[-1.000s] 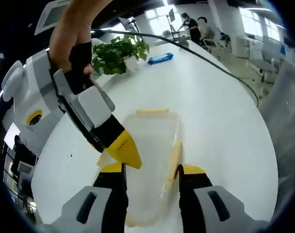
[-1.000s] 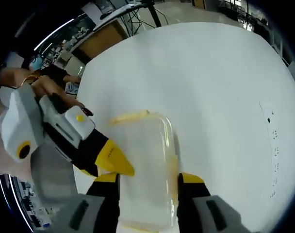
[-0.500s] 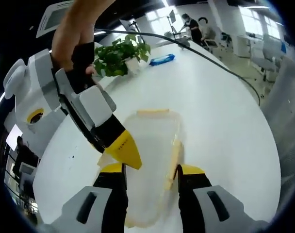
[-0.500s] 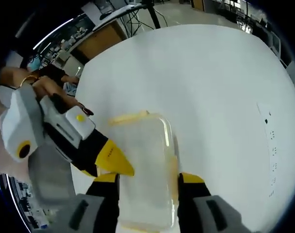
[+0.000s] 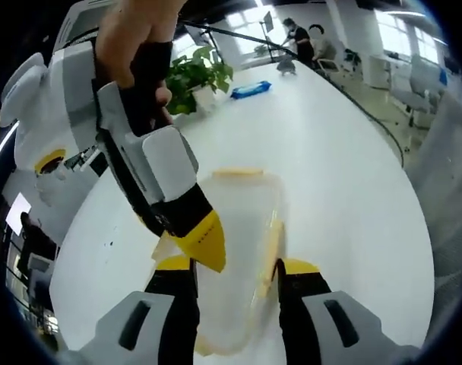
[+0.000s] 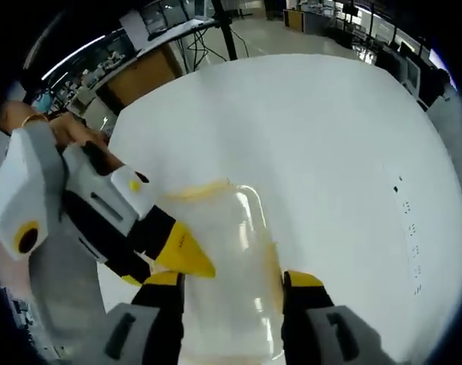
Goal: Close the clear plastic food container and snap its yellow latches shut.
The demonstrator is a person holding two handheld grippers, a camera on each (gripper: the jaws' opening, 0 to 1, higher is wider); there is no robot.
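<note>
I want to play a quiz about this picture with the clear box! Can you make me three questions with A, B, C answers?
1. Where is the leafy green potted plant?
A. at the white round table's far edge
B. inside the box
C. on the floor

2. What colour are the gripper tips?
A. red
B. yellow
C. green

3. How do the left gripper's jaws stand?
A. shut tight together
B. apart, one on each side of the clear plastic food container
C. holding the plant

Answers: 1 A, it stands far off beside a flat blue object. 2 B, the right gripper shows yellow tips too. 3 B, the container lies between them.
</note>
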